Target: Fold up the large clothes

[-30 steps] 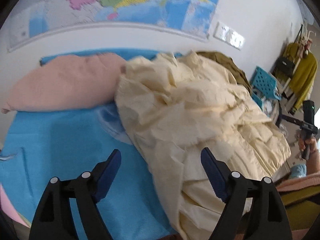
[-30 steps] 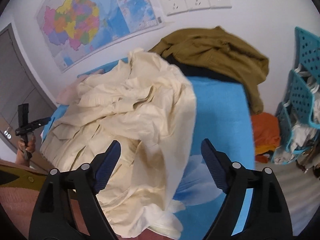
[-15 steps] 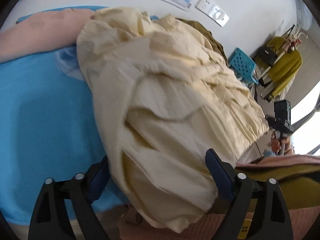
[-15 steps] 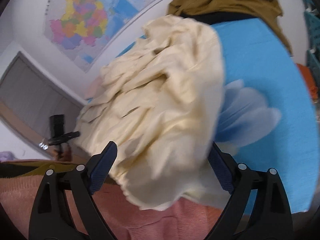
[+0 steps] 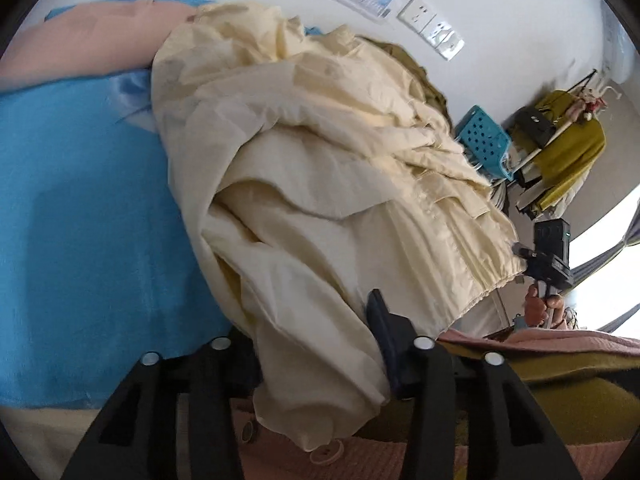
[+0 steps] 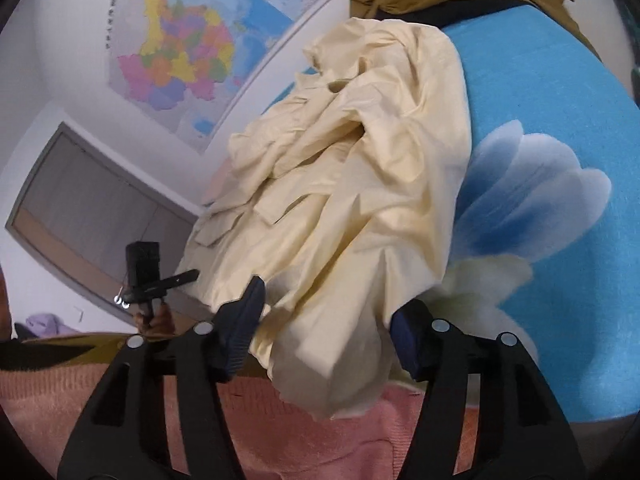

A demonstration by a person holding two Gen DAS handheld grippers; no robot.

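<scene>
Blue bedsheet point(image 5: 80, 216), cream garment point(image 5: 320, 184) between both tongs

A home bedroom: a bed point(image 6: 560, 92) with a blue flower-print sheet stands against a white wall carrying a coloured map point(image 6: 188, 44) and sockets point(image 5: 434, 32); beside the bed, a clothes rack point(image 5: 568, 136) and turquoise baskets point(image 5: 482, 140).

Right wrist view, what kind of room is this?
Probably a bedroom at home: a bed with a blue flowered sheet, a pink pillow at its head, a map on the wall, and a clothes rack in the corner.
</scene>
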